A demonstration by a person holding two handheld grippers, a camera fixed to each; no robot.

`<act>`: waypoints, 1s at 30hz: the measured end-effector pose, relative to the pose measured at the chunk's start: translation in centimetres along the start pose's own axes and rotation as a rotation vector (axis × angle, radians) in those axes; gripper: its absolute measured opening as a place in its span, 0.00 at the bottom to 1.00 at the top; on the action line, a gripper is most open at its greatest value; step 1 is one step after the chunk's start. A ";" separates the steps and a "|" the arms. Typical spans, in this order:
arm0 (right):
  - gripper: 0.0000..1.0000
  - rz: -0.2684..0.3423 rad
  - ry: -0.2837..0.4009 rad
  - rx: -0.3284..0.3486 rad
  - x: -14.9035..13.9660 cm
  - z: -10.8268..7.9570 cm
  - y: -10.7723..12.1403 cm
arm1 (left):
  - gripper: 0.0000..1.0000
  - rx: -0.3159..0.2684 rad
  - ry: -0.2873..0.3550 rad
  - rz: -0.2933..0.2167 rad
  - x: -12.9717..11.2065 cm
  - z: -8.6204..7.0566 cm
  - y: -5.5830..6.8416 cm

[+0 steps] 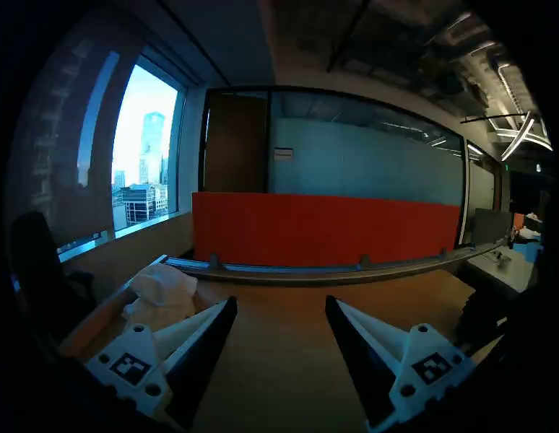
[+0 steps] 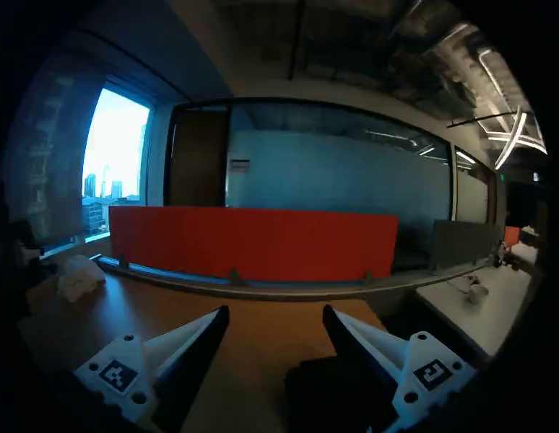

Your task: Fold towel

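- The towel (image 1: 160, 292) lies crumpled in a white heap at the far left of the table (image 1: 279, 368). It is close to the table's left edge and just short of the rail under the red partition (image 1: 323, 231). In the right gripper view the towel (image 2: 79, 276) sits farther off, also at the far left.
- The left tongs (image 1: 279, 303) stand with fingers apart and nothing between them, over bare table. The towel is just left of and beyond the left fingertip.
- The right tongs (image 2: 276, 310) are likewise spread and empty, well apart from the towel.
- Handling, as I judge it: the cloth looks soft, light and limp, too floppy to hold a shape. It will likely sag and bunch when lifted, and a pinch on one layer may drag the rest along. It is not fragile. The wooden table looks smooth, so the cloth may slide rather than stay put.
- Where to take hold: no corner or hem can be made out in the heap. The likely way is to pinch a raised fold on top, spread the cloth flat, then take two neighbouring corners, one in each tongs.
- Count: one towel, two tongs, one table carrying the towel, one red partition along the far edge, and one window (image 1: 142, 155) at the far left.
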State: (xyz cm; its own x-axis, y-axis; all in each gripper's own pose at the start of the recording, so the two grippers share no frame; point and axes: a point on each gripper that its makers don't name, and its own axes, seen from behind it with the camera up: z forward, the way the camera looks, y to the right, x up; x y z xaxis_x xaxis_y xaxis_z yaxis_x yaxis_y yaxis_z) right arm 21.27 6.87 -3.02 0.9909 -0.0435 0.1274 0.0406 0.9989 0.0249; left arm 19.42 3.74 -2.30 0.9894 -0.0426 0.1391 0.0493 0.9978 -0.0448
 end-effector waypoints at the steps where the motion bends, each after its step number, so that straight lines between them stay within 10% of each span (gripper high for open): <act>1: 1.00 0.000 0.004 0.005 0.2 0.1 -0.5 | 0.90 0.000 0.004 0.000 0.2 0.1 -0.1; 14: 1.00 0.048 0.035 0.055 2.0 2.0 -7.0 | 0.90 -0.009 0.061 0.007 2.2 1.1 -0.7; 30: 1.00 0.070 0.051 0.051 3.4 2.1 -8.8 | 0.90 -0.001 0.080 0.024 2.5 1.1 -1.3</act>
State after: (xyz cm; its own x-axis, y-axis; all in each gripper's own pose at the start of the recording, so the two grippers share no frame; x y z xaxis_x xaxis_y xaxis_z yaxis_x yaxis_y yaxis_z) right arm 23.99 -2.12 -0.78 0.9963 0.0291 0.0803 -0.0346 0.9971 0.0683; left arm 21.63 2.39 -0.78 0.9980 -0.0226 0.0584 0.0255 0.9985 -0.0483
